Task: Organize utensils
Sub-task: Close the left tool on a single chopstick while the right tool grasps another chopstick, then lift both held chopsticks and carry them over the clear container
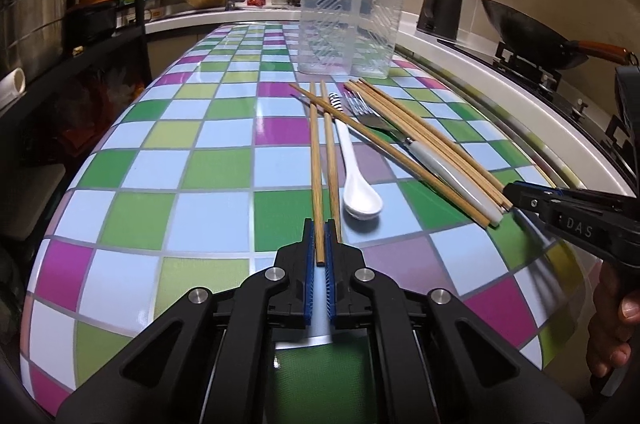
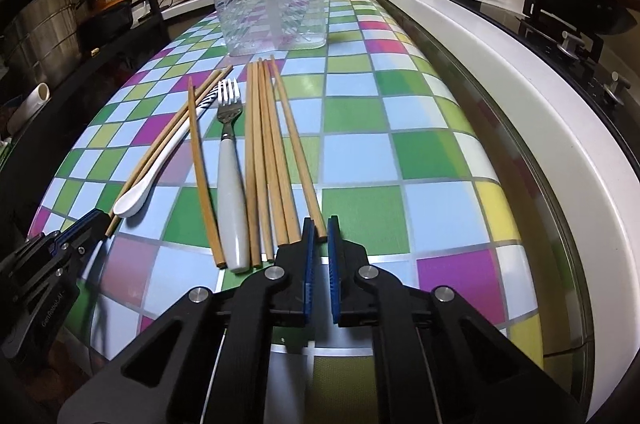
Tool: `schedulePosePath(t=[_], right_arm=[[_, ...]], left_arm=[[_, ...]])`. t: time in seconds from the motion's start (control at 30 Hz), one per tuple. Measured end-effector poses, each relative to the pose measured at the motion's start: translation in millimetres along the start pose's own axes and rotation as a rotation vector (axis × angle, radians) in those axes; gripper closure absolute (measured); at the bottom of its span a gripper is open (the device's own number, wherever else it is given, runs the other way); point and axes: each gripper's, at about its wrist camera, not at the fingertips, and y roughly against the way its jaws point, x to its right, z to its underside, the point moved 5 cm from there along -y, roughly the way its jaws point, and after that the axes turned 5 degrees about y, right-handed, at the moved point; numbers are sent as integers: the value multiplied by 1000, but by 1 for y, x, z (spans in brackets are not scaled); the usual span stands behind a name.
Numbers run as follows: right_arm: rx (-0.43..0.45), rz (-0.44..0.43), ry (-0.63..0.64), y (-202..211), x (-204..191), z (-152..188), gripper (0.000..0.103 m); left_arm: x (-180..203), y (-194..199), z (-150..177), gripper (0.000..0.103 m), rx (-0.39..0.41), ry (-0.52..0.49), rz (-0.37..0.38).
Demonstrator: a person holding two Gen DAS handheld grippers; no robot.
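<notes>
Pick-up step: one chopstick is clamped at its near end by each gripper.

Well ahead of both grippers, the clear plastic holder (image 1: 352, 24) is seen standing upright and empty on the checked table (image 1: 160, 164). Between them lie the loose chopsticks (image 2: 266, 160), the fork (image 2: 231, 164) and the white spoon (image 1: 356, 180). The left gripper (image 1: 319, 244) is closed narrowly on the leftmost chopstick (image 1: 316, 164); the right gripper (image 2: 319, 228) is closed on the outermost chopstick (image 2: 296, 144). Next, a lift, an upending and a carry to the holder are judged necessary.
</notes>
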Motion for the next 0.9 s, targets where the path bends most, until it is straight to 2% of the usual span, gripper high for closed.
schedulePosePath(t=[0.23,0.5,0.7,0.9], right_arm=[[27,22,23,0,-4,1,96],[16,29,44,0,-6,0,95],[16,-15,16,1,-5,-1,97],[110,-8,41,20,-9,-11,97]], left_arm=[[-1,0,0,98,13,-6,-30],[0,-1,-1,97,27,-5,-26],[-4,2,-2,98,25,7,0],[-5,21,-9,98,74,-26,-3]])
